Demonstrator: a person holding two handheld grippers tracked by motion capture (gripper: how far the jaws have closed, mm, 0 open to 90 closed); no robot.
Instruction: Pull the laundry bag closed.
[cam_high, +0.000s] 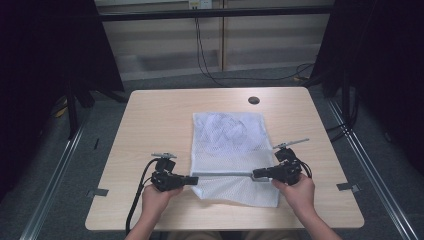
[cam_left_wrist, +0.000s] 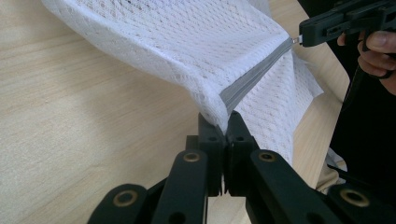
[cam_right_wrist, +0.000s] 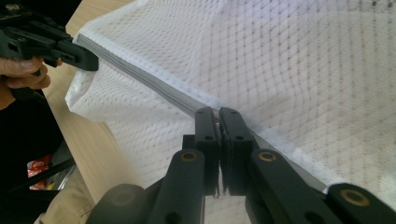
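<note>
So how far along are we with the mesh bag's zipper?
Done: both ends are gripped. The left gripper is shut on the white mesh laundry bag at the zipper's end, and the right gripper is shut on the zipper line, holding it taut above the table. Whether the zipper is open or closed, I cannot tell. Left, probably: running it along.

1. My worktop (cam_high: 150, 130) is pale wood with a round dark grommet (cam_high: 254, 100) near its far edge.
2. Grey floor (cam_high: 90, 165) surrounds it.
3. Black curtains (cam_high: 45, 55) flank a beige wall (cam_high: 165, 40), where cables (cam_high: 202, 55) hang.
</note>
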